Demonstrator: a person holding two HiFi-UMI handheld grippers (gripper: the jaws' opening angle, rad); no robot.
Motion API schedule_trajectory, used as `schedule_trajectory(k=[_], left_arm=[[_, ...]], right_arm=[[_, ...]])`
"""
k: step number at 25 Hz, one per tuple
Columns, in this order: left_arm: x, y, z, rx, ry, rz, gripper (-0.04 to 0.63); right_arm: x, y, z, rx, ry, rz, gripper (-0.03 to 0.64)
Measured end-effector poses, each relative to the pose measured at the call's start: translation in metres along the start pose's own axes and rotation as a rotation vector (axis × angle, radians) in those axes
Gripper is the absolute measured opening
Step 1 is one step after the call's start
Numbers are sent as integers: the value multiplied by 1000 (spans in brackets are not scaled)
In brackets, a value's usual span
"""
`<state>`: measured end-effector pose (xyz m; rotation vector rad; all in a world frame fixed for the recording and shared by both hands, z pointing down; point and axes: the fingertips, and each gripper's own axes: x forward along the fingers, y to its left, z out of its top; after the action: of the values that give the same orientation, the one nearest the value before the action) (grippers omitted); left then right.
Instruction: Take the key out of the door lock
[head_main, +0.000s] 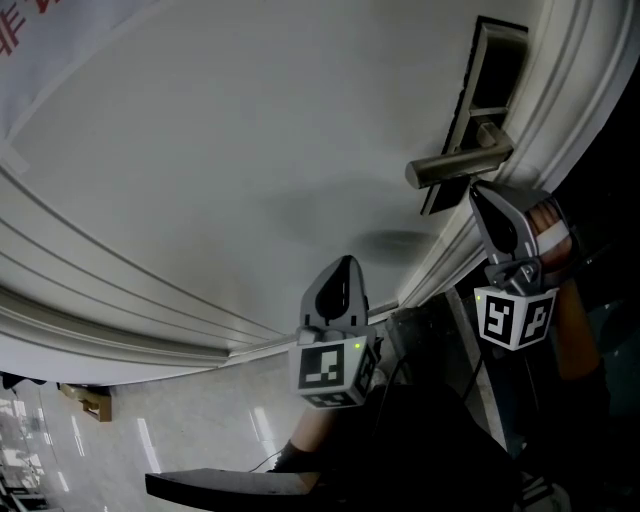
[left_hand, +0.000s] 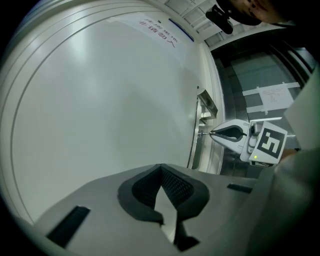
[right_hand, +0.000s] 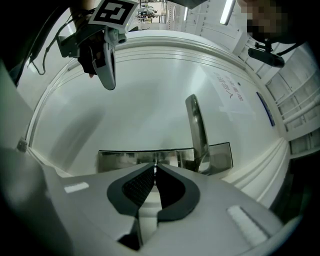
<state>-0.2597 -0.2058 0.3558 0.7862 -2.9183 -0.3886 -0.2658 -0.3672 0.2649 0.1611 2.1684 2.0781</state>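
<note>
Door lock, close quarters: your right tongs (right_hand: 155, 170) are clenched on the key (left_hand: 202, 133). It sticks out of the metal lock plate (right_hand: 120, 160), just beside the lever handle (right_hand: 196, 127) of the white door (head_main: 230, 150). Your left tongs (left_hand: 161, 168) are held level and well apart from the lock, facing bare door panel, pressed together with nothing between them.

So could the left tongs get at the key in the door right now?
Probably not cleanly. The right tongs seem closed on the key at the lock plate, covering most of it, and the lever handle juts out just above. The left tongs hang off to the side.
</note>
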Motion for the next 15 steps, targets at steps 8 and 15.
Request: schedule_trajectory(k=[8, 15], left_arm=[[0, -6, 1, 3, -5, -10, 0], [0, -3, 0, 3, -5, -2, 0]], right_arm=[[-1, 0, 0, -1, 2, 4, 12], [-1, 1, -1, -1, 2, 2, 12]])
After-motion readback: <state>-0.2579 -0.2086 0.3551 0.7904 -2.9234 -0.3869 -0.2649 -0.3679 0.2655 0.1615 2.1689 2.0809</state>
